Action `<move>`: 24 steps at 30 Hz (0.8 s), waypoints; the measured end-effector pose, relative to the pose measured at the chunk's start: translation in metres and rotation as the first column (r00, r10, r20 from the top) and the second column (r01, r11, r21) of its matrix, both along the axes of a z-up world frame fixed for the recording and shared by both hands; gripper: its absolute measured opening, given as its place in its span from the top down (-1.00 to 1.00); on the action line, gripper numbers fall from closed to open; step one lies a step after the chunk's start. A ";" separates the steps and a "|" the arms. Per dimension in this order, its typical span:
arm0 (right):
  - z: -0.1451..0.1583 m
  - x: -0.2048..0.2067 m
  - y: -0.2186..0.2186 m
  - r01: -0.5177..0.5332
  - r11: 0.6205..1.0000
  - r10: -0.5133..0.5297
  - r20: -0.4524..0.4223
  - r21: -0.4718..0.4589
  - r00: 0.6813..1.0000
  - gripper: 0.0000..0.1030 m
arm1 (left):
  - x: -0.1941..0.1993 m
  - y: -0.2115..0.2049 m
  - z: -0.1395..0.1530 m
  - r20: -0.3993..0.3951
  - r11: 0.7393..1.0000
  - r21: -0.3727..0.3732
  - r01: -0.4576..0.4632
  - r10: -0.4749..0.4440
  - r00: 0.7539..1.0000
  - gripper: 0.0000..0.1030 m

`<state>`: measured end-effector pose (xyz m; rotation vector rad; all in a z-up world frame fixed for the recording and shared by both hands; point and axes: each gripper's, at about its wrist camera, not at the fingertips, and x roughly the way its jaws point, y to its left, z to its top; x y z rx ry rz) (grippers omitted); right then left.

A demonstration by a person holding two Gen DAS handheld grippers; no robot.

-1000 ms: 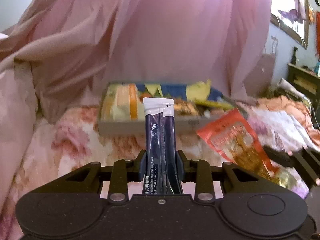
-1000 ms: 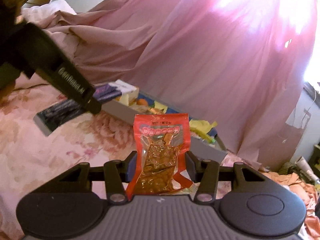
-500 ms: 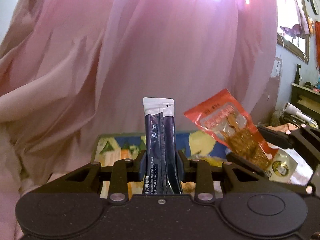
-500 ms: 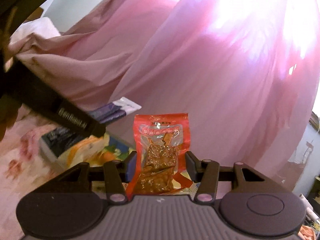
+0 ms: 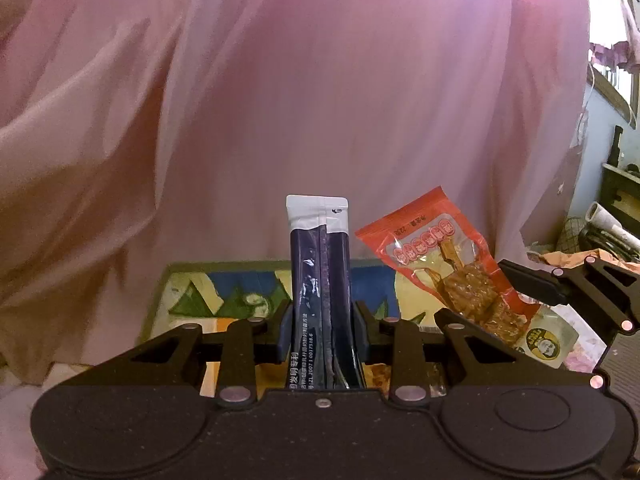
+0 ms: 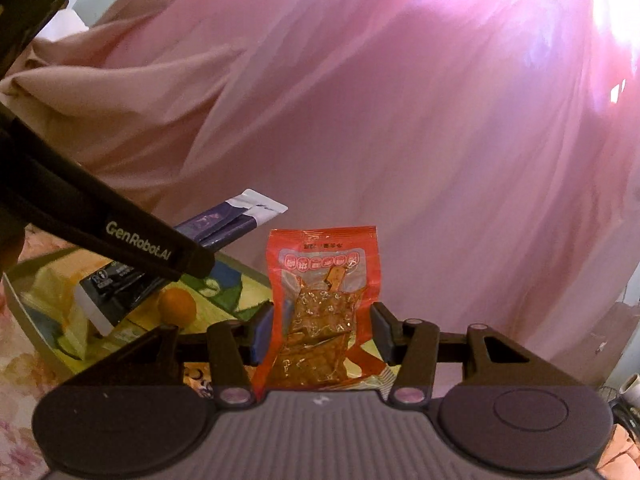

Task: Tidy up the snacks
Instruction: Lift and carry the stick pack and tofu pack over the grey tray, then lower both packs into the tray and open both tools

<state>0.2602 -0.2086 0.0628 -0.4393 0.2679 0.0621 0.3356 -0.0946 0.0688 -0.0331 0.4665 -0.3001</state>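
1. A wide pink fabric curtain (image 5: 320, 100) is hanging across the background of both wrist views.
2. A shallow grey-walled cardboard box (image 6: 24, 312) with a colourful printed lining is sitting on a floral bedspread (image 6: 16, 432), below and ahead of both grippers; a round orange fruit (image 6: 177, 305) is lying inside it.
3. The right gripper (image 6: 322, 334) is gripping a red plastic snack packet with brown pieces showing through a clear window (image 6: 324, 312); its jaws are pressing on the packet's sides and holding it upright above the box.
4. The left gripper (image 5: 321, 332) is holding a slim dark purple stick sachet with a white top (image 5: 320, 280) upright, its jaws closed tightly on it, above the box's near edge.
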 end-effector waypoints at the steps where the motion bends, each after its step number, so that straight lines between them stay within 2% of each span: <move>1: -0.002 0.001 -0.001 0.002 1.000 -0.001 -0.007 0.003 1.000 -0.08 | 0.001 -0.001 -0.002 -0.006 1.000 0.000 0.001 -0.001 1.000 0.36; 10: -0.012 0.013 -0.003 0.009 1.000 -0.008 -0.057 0.023 0.998 -0.08 | 0.011 -0.007 -0.013 -0.052 1.000 0.010 -0.003 0.004 0.999 0.35; 24: -0.017 0.025 -0.004 0.025 0.995 -0.013 -0.123 0.093 0.992 -0.12 | 0.024 -0.003 -0.016 -0.126 0.998 -0.034 -0.047 0.043 0.991 0.35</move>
